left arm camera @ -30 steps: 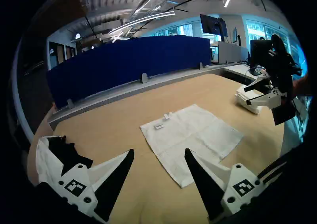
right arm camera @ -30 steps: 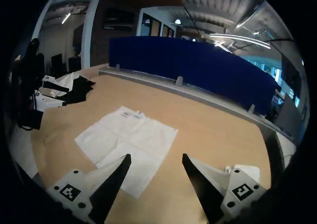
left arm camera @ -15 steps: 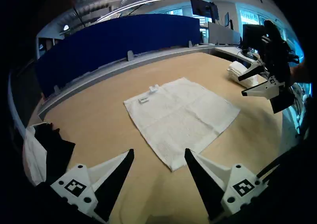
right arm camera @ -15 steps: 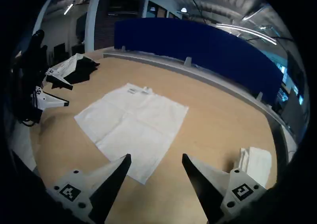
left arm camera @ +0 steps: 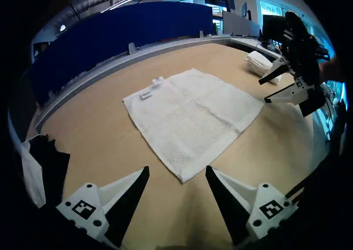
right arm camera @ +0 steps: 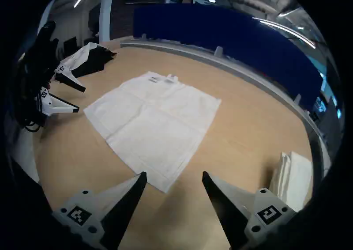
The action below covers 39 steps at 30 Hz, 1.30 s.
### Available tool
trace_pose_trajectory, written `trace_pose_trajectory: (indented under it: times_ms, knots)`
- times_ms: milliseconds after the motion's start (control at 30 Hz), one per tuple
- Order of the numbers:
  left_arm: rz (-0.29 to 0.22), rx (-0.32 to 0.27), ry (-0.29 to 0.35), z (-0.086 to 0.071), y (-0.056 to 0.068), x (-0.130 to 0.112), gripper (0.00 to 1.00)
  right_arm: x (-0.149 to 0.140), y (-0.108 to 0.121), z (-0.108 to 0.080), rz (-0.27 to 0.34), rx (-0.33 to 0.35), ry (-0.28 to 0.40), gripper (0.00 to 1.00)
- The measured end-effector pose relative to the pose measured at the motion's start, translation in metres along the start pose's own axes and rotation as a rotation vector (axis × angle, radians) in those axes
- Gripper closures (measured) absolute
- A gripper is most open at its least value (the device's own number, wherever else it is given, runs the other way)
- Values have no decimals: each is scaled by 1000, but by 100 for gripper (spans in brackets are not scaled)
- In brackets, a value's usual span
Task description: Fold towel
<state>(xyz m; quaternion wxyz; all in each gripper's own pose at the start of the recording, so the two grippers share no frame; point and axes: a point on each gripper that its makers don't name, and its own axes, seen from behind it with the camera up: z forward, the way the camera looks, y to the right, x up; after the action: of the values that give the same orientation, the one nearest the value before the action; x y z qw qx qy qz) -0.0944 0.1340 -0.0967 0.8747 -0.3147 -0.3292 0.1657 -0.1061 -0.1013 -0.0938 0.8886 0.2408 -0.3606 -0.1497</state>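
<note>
A white towel (left arm camera: 194,115) lies spread flat on the tan table (left arm camera: 110,130), with small tags at its far edge. In the left gripper view my left gripper (left arm camera: 176,176) hangs open just above the towel's near corner, and the right gripper (left arm camera: 269,85) shows open at the far right beyond the towel. In the right gripper view the same towel (right arm camera: 152,124) lies ahead. My right gripper (right arm camera: 173,180) is open over its near corner. The left gripper (right arm camera: 73,97) appears open at the left edge.
A stack of folded white towels (left arm camera: 260,63) sits at the table's right end, also seen as folded towels (right arm camera: 293,177). A black and white cloth heap (left arm camera: 39,170) lies at the left end, seen as the cloth heap (right arm camera: 90,58). A blue partition (left arm camera: 119,33) backs the table.
Both grippers have tilted down and come closer to the towel, which now sits nearer each pair of fingertips. Both have stayed open.
</note>
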Motion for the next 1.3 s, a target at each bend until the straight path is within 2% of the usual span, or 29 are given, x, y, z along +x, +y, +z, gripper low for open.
trace_pose_trajectory:
  times_ms: [500,667,767,900,1300]
  knots:
    - [-15,-30,-70,18,8,-14,6,-14,-1,11,20,22,-39,8]
    - [-17,-44,-94,21,11,-19,13,-15,-2,13,27,24,-39,9]
    - [-22,-52,-108,23,14,-21,22,-19,-4,14,23,31,-49,14]
    - [-41,-61,-116,25,16,-20,32,-22,-7,16,24,47,-58,26]
    - [-52,-58,-119,26,17,-19,36,-25,-12,18,30,72,-60,39]
